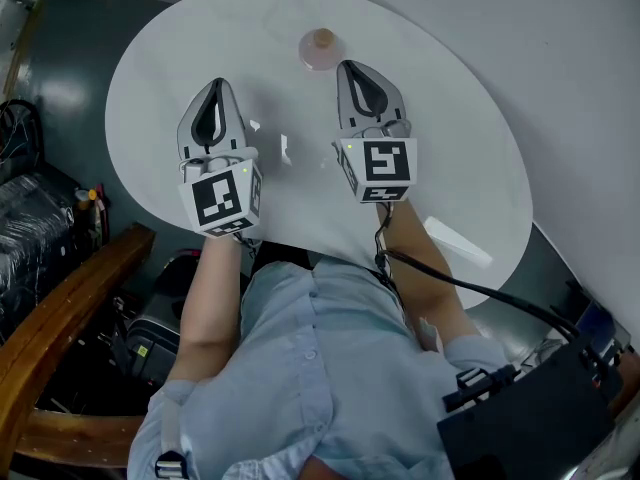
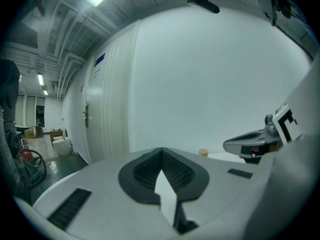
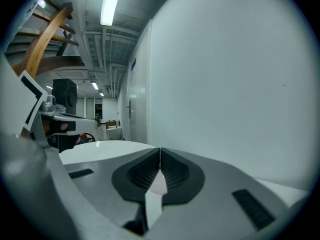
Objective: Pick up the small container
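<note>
The small container (image 1: 320, 48), a clear little pot with a tan lid, stands near the far edge of the round white table (image 1: 470, 148). My right gripper (image 1: 350, 65) hovers just to its right and a little nearer me, jaws shut and empty. My left gripper (image 1: 215, 86) is further left, also shut with nothing in it. In the left gripper view the container (image 2: 203, 152) shows small, ahead and to the right of the closed jaws (image 2: 161, 151), with the right gripper (image 2: 250, 144) beside it. The right gripper view shows its closed jaws (image 3: 160, 150) and the left gripper (image 3: 55, 121), but no container.
A white wall rises just behind the table. A wooden bench (image 1: 60, 308) and dark gear stand at the left, and a black bag (image 1: 540, 418) with a cable lies at the lower right. A white strip (image 1: 458, 241) lies near the table's right edge.
</note>
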Demonstrator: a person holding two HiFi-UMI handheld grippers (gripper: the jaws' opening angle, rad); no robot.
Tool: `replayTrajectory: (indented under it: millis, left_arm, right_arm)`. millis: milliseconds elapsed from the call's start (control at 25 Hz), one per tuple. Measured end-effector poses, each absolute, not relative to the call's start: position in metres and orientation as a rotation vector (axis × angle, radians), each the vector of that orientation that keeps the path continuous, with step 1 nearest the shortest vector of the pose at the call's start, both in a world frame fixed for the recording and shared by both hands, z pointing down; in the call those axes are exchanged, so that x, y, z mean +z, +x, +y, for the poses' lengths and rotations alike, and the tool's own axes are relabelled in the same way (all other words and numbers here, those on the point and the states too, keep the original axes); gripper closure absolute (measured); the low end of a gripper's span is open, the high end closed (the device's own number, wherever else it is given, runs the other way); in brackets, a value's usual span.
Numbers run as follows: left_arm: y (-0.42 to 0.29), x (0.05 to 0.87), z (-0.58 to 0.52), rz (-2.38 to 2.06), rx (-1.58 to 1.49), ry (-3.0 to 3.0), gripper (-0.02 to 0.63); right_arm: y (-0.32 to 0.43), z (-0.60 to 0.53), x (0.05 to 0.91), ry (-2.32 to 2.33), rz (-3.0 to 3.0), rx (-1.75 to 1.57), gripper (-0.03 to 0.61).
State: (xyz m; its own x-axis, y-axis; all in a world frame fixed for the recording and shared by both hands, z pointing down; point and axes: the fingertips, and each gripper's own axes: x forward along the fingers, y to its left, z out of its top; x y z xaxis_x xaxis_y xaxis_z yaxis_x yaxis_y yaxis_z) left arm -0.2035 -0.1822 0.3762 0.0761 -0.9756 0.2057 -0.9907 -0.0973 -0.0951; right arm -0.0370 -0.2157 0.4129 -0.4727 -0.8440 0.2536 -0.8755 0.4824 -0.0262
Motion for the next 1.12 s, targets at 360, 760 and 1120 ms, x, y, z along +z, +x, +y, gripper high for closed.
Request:
replayTrajectory:
  millis: [360,760,1120]
  left_arm:
    - [-0.208,0.382,-0.191,-2.046,0.350,2.246,0.615]
    - [-0.213,0.390,-0.197,-2.026,0.365,2.237,0.615]
    - [-0.214,0.401,-0.206,-1.986,0.392,2.241,0.615]
  right_arm:
    - [-0.046,-0.221,0.419,1.473,-2.519,0.238,0.575]
    - [-0.048,-0.229,0.428,1.489,-2.490,0.251,0.363]
    - [-0.055,-0.241,0.438,1.495,-2.459,0.257,0.364]
